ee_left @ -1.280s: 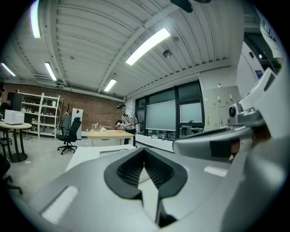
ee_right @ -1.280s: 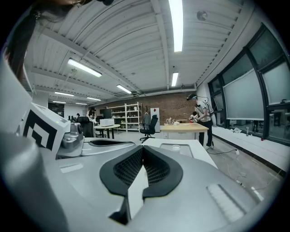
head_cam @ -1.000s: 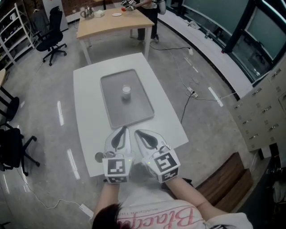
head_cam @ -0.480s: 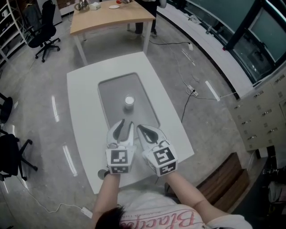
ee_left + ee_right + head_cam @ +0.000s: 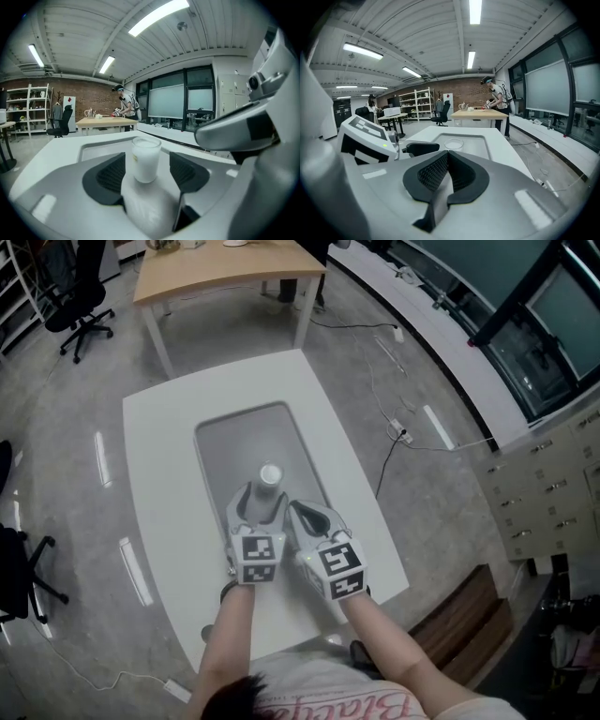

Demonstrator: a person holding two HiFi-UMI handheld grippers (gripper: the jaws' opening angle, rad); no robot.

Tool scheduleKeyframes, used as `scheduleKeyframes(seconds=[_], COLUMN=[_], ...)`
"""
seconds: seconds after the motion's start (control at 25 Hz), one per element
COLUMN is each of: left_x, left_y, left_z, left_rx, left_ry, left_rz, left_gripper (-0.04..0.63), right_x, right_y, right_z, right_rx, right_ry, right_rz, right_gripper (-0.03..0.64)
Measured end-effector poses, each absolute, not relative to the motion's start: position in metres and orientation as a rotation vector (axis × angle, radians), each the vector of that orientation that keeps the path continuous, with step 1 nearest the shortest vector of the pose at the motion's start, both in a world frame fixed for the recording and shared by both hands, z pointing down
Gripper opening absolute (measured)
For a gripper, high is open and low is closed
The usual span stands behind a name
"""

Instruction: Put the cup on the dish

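Note:
A small white cup [image 5: 270,474] stands upright on the grey tray-like dish [image 5: 234,432] on the white table [image 5: 155,484]. My left gripper [image 5: 263,500] is over the dish's near end. Its jaws are opening, with the cup [image 5: 146,158] just ahead, in line with the gap. The dark pads [image 5: 111,174] stand clear of the cup on both sides. My right gripper [image 5: 298,514] sits close beside the left one, shut with nothing in it. In the right gripper view its pads [image 5: 433,172] meet, and the cup's rim [image 5: 453,143] shows beyond them.
A wooden table [image 5: 225,273] stands behind the white one, with a person [image 5: 496,96] working at it. Office chairs [image 5: 70,296] are to the left. A cable [image 5: 398,442] runs across the floor to the right, near grey cabinets [image 5: 553,484].
Both grippers have moved forward over the dish's near end toward the cup. The left gripper's jaws have gone from shut to wide apart. The cup has not moved on the dish.

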State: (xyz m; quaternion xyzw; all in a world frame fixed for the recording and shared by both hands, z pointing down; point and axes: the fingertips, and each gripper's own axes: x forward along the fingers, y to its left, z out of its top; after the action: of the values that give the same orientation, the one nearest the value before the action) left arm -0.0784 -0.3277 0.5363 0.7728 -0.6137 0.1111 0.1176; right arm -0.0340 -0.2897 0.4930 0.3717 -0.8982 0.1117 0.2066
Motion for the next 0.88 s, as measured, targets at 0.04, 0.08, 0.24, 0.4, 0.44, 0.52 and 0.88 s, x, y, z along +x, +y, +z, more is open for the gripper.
scheduleKeyframes(seconds=[0.04,0.08,0.24,0.4,0.44,0.52,0.88], left_x=[-0.080,-0.081,-0.077,-0.070,-0.068,-0.064,-0.067], left_y=[-0.334,-0.341,-0.360,-0.373,-0.376,-0.378,-0.375], left_z=[0.538,0.539,0.546,0.549,0.550,0.553,0.553], left_rx=[2.257,2.255,2.274,2.271,2.272,2.274,2.253], left_ry=[-1.796,-1.796,-1.769,-1.709,-1.693,-1.672,-1.670], left_rz=[0.326,0.332,0.393,0.403,0.415,0.451,0.465], left_gripper=[0.282,0.282,0.305,0.302,0.291,0.258,0.253], right_x=[-0.033,-0.033,-0.029,-0.026,-0.026,-0.026,-0.027], right_y=[-0.292,-0.295,-0.302,-0.311,-0.312,-0.313,-0.311], right_z=[0.495,0.497,0.501,0.499,0.500,0.501,0.504], right_rx=[1.039,1.043,1.060,1.088,1.090,1.090,1.090], right_ry=[-2.493,-2.487,-2.474,-2.465,-2.465,-2.465,-2.451], right_rz=[0.322,0.329,0.359,0.373,0.373,0.376,0.382], right_gripper=[0.002,0.003,0.003,0.003,0.003,0.002,0.003])
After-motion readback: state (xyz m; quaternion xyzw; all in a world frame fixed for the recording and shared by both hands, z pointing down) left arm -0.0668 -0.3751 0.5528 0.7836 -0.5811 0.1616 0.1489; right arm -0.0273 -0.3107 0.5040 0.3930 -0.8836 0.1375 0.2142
